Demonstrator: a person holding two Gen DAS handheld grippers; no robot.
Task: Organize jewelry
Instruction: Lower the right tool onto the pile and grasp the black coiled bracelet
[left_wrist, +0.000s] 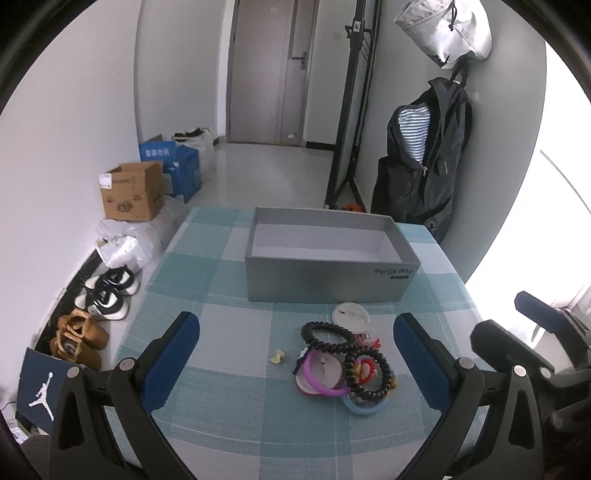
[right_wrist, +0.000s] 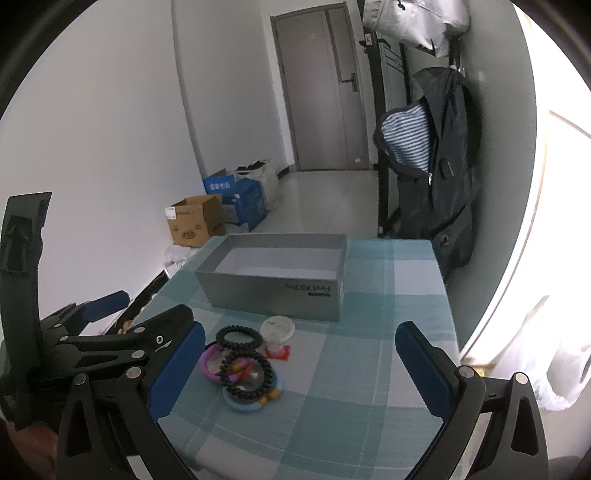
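Both claws wide open over a checked bench, jewelry pile still sitting loose in front of the box.

Left claw (left_wrist: 295, 354) and right claw (right_wrist: 301, 363) both have their blue pads spread apart and aren't holding anything, just hanging above the bench (left_wrist: 221, 424). The jewelry is in a heap: two black beaded bracelets (left_wrist: 325, 334), a purple bangle (left_wrist: 314, 380), a light blue ring (left_wrist: 364, 408) underneath, some red and yellow bits mixed in, plus a small yellowish piece (left_wrist: 277, 357) lying apart to the left. A round white lid-looking thing (left_wrist: 350, 314) sits just behind the heap. The open grey box (left_wrist: 328, 280) stands right behind that, nothing visible inside.
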